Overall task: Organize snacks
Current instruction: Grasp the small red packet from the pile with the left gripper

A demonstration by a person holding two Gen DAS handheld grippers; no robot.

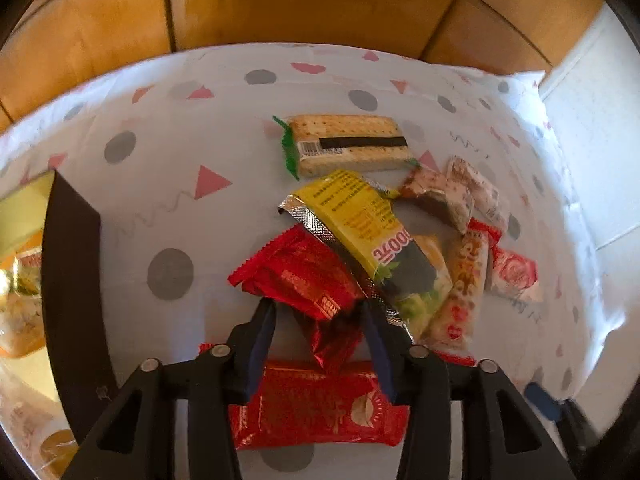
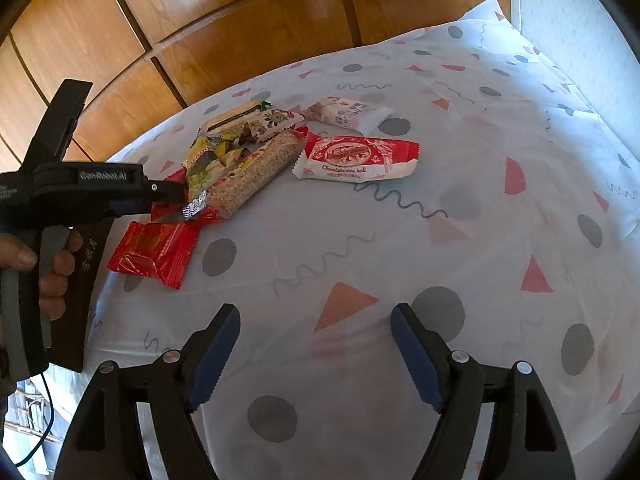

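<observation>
Left wrist view: the left gripper (image 1: 320, 312) is closing its jaws around a crumpled red packet (image 1: 298, 276), above a flat red pack (image 1: 320, 404) on the patterned cloth (image 1: 160, 208). Beyond, a yellow packet (image 1: 360, 224) and crackers (image 1: 348, 142) are lying. The right gripper (image 2: 316, 320) is hovering with jaws spread, holding nothing, well short of the chocolate roll (image 2: 354, 158).
</observation>
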